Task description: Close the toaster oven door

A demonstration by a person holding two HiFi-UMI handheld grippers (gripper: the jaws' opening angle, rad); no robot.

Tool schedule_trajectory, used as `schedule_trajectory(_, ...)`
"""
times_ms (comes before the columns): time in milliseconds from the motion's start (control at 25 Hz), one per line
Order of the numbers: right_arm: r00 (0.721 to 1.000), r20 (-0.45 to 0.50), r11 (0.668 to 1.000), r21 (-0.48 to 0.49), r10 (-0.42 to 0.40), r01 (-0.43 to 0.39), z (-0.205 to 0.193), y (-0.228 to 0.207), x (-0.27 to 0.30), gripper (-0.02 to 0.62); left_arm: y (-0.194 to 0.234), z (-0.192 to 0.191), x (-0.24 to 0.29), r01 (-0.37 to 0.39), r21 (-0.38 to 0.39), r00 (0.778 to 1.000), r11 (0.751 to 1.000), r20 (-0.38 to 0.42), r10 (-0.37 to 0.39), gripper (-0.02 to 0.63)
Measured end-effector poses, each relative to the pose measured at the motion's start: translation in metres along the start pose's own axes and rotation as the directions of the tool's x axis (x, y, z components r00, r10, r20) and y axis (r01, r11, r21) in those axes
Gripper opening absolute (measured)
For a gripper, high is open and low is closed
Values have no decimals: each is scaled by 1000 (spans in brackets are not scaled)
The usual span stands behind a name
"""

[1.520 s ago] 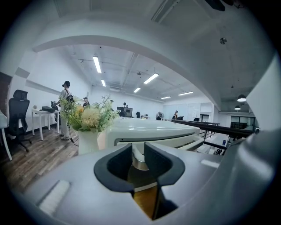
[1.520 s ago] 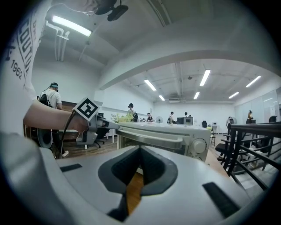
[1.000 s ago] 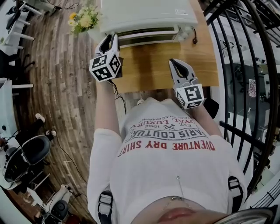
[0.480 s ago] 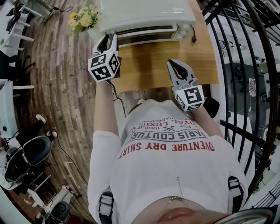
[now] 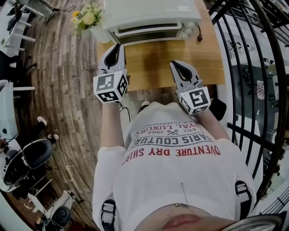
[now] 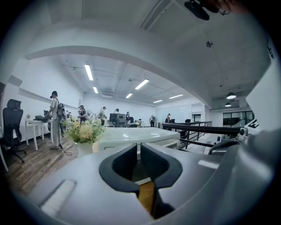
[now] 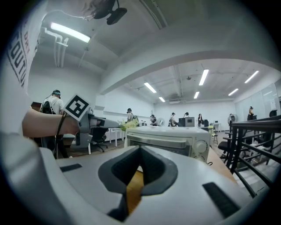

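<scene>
Two hand-held grippers above a wooden counter (image 5: 153, 67), both clear of the white toaster oven (image 5: 149, 13) at the counter's far edge, oven door upright and shut. Left gripper (image 5: 116, 46) empty, jaws just drawn in to a narrow slit; right gripper (image 5: 173, 63) empty too, jaw tips together. Vase of yellow flowers (image 5: 88, 19) just left of the oven.
</scene>
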State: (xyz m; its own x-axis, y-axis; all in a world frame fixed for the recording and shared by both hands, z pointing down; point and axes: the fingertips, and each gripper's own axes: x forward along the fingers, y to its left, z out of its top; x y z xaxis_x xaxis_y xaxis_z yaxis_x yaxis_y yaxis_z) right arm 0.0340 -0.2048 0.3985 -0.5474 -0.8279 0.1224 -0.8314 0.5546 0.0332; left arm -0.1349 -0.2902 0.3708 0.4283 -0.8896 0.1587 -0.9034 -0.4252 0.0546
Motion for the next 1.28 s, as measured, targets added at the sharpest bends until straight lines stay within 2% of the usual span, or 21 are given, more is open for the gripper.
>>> schedule_trajectory(280, 1000, 15, 1000, -11, 26, -25, 5, 3, -4, 5, -26, -3, -31, 38, 44, 998, 998, 44, -40, 12)
schedule_trajectory(440, 999, 35, 999, -29, 33, -32, 12, 0, -6, 5, -31, -7, -42, 53, 31, 997, 998, 48, -54, 11)
schedule_trajectory(760, 998, 44, 998, -49, 33, -31, 25, -8, -9, 5, -51, 12, -57, 99, 43, 991, 994, 91, -102, 12)
schedule_trajectory(1160, 999, 32, 998, -54, 41, -39, 22, -7, -6, 5, -54, 11, -54, 109, 45, 991, 993, 72, -112, 12)
schedule_trajectory(1280, 999, 24, 998, -53, 38, -36, 21, -10, -6, 5, -59, 8, -51, 139, 46, 989, 989, 52, -141, 12)
